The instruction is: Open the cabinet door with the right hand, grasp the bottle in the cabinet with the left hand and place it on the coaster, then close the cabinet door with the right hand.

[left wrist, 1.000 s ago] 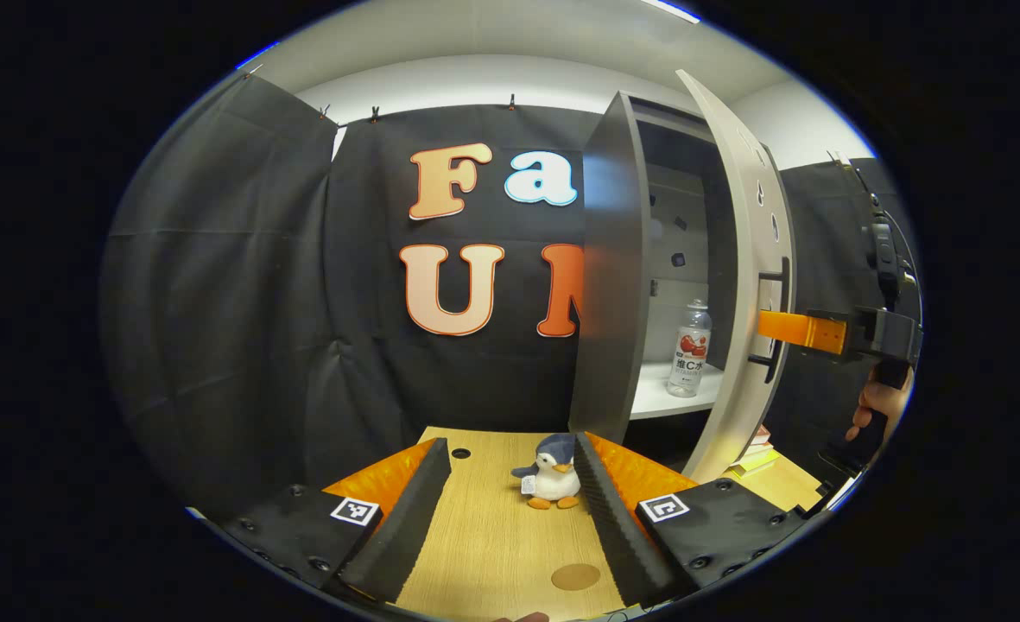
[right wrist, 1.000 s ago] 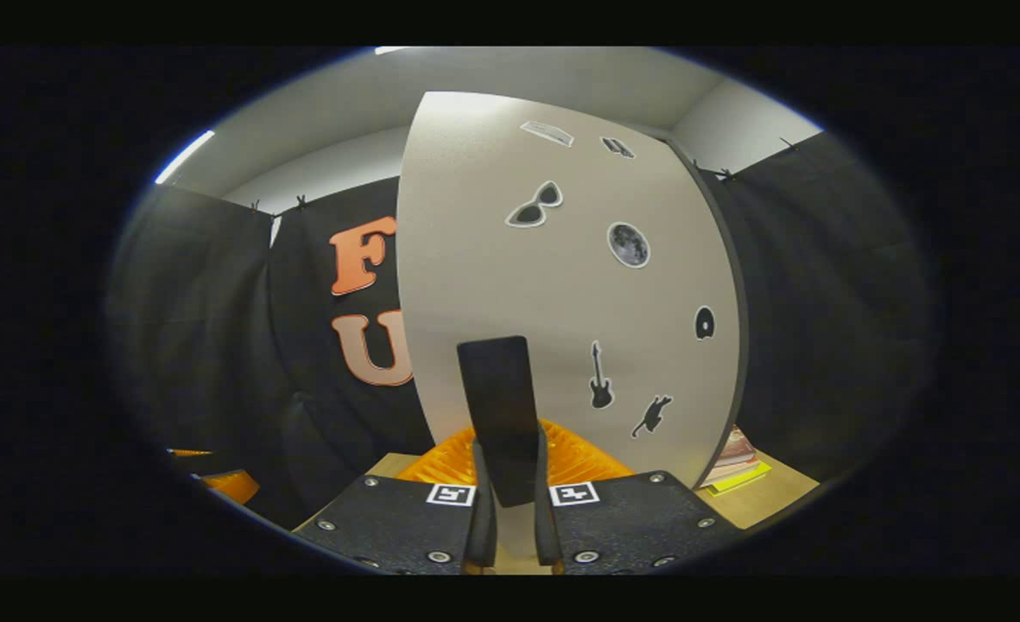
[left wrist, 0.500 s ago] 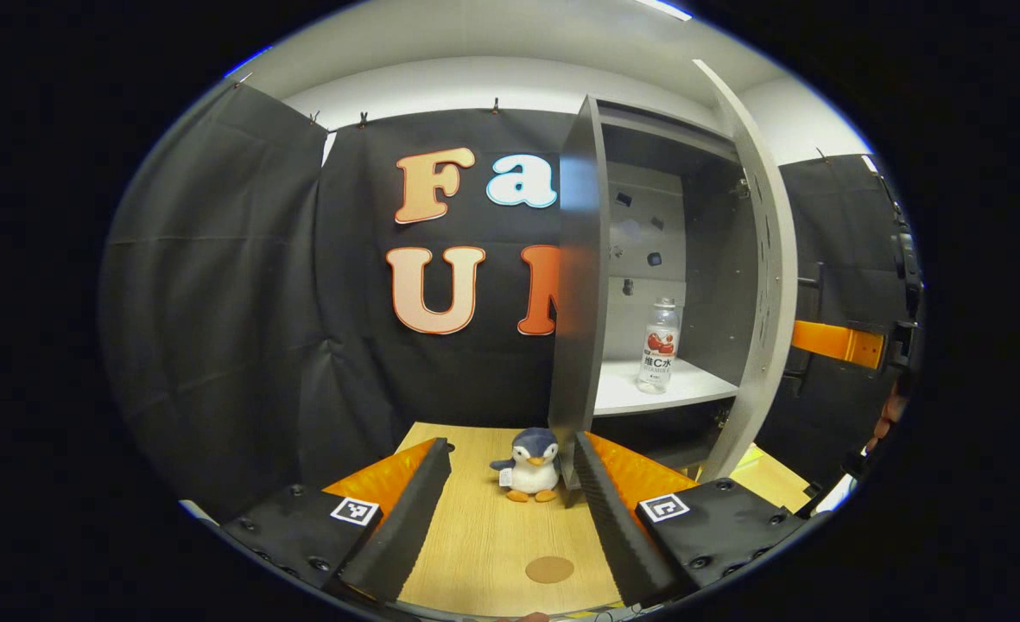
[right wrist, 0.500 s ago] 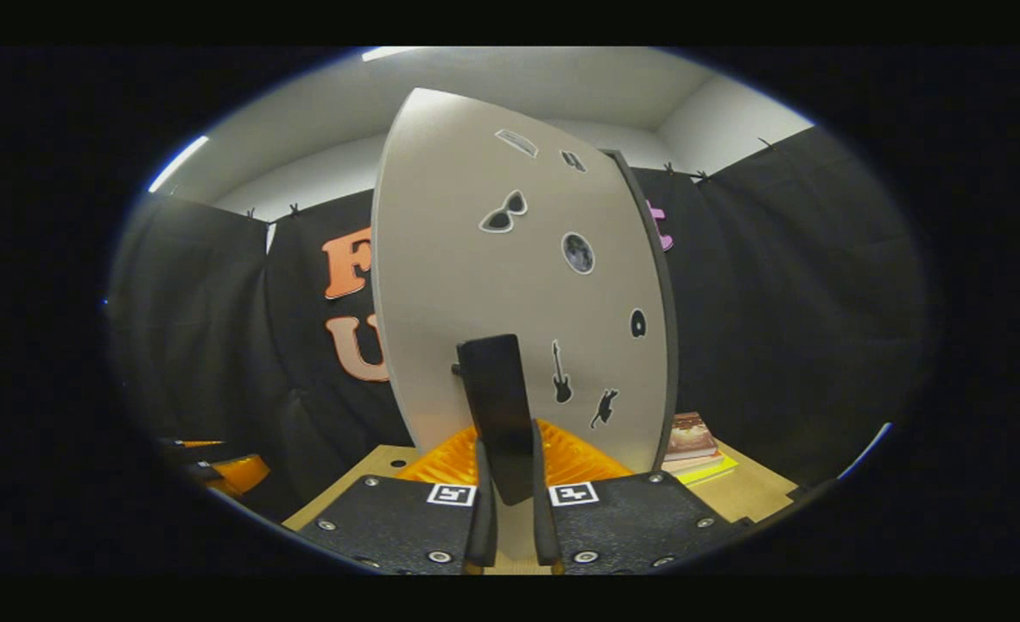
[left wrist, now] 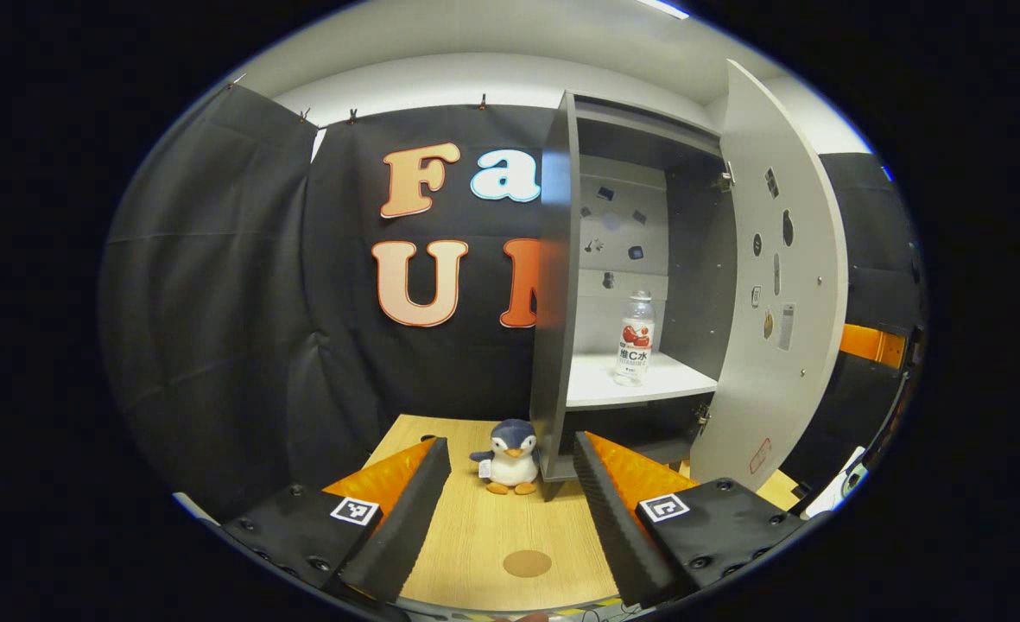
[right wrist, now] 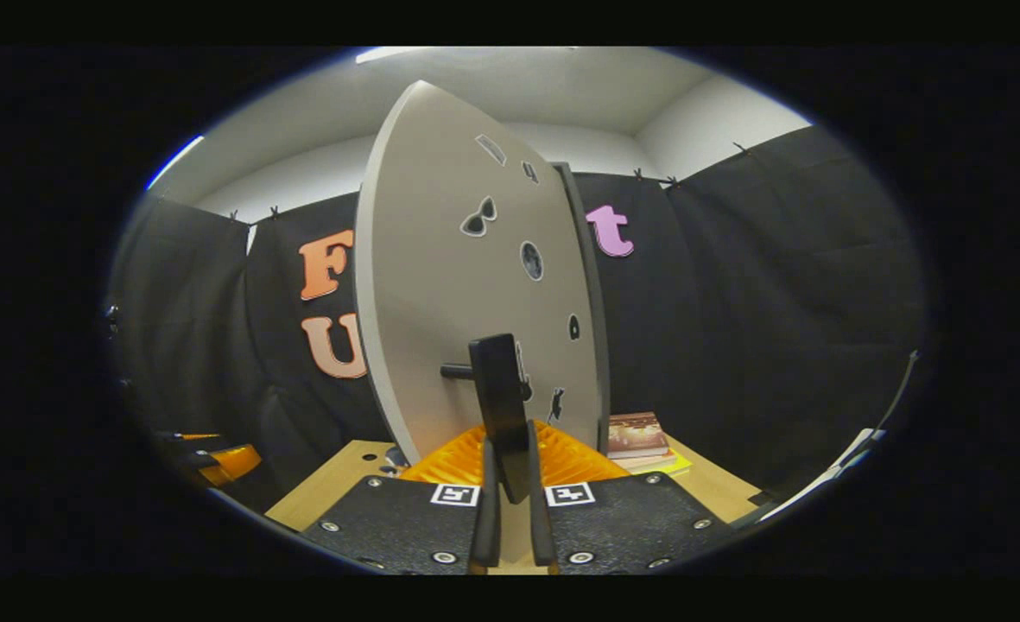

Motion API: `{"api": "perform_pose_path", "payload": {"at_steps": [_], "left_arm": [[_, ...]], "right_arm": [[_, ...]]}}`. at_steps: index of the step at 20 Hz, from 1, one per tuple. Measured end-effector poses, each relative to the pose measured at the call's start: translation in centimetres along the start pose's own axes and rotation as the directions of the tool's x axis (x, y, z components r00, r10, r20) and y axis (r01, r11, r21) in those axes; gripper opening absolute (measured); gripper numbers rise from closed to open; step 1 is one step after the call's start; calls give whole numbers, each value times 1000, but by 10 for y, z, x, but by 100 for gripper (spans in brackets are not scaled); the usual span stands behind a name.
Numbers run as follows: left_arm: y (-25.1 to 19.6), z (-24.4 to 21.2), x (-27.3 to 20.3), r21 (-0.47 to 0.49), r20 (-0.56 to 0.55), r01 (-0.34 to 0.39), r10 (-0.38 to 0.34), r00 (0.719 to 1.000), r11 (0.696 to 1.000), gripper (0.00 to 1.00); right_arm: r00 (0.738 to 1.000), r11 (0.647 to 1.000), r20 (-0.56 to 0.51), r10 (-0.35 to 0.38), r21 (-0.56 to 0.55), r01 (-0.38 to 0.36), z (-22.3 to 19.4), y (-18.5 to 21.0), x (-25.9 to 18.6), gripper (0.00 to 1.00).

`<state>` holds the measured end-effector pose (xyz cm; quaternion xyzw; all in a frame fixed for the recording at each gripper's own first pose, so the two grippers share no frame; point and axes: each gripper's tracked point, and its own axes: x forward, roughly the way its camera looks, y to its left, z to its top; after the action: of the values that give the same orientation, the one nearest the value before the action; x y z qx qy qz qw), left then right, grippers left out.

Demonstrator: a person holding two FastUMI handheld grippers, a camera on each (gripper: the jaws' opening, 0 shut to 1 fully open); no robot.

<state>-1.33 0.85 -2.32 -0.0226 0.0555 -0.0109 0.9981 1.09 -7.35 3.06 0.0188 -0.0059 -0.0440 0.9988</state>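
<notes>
Cabinet (left wrist: 622, 130): standing on the worktop (left wrist: 484, 536) against the black cloth wall, its door (left wrist: 777, 285) hanging wide open on the right side, the inner face with small stickers showing in the left claw view.

Bottle (left wrist: 635, 339): standing upright on the white shelf (left wrist: 596, 389) inside the cabinet, toward the back, clear with a red and white label.

Coaster (left wrist: 527, 563): a round brown disc lying flat on the worktop, in front of the cabinet and well apart from the bottle.

Toy penguin (left wrist: 510, 456): sitting on the worktop just beside the cabinet's lower left corner, beyond the coaster.

Left claw (left wrist: 510, 484): hanging low over the worktop with its fingers spread wide and nothing between them; the coaster and penguin are showing in the gap.

Right claw (right wrist: 510, 510): its two fingers are sitting close together, clamping the dark handle (right wrist: 503, 406) on the outer face of the door (right wrist: 466, 285), seen in the right claw view. Stickers of sunglasses, a moon and a guitar are showing on that face.

Books (right wrist: 639, 436): a small stack lying on the worktop behind the door's far edge.
</notes>
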Motion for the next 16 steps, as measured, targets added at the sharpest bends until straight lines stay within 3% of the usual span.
{"api": "perform_pose_path", "payload": {"at_steps": [7,8,9,16], "left_arm": [[-30,3,-7,-22,-1,21,-21,1000,1000,94],[-35,3,-8,-21,0,22,-22,1000,1000,94],[-38,4,-10,-22,1,23,-23,1000,999,94],[-72,6,-15,-30,3,44,-44,999,999,94]], "right_arm": [[999,999,11,-37,-29,37,7,-51,-16,10],[999,998,11,-48,-36,48,7,-59,-17,15],[998,998,16,-56,-35,56,10,-68,-19,7],[998,998,6,-57,-13,57,16,-123,-26,5]]}}
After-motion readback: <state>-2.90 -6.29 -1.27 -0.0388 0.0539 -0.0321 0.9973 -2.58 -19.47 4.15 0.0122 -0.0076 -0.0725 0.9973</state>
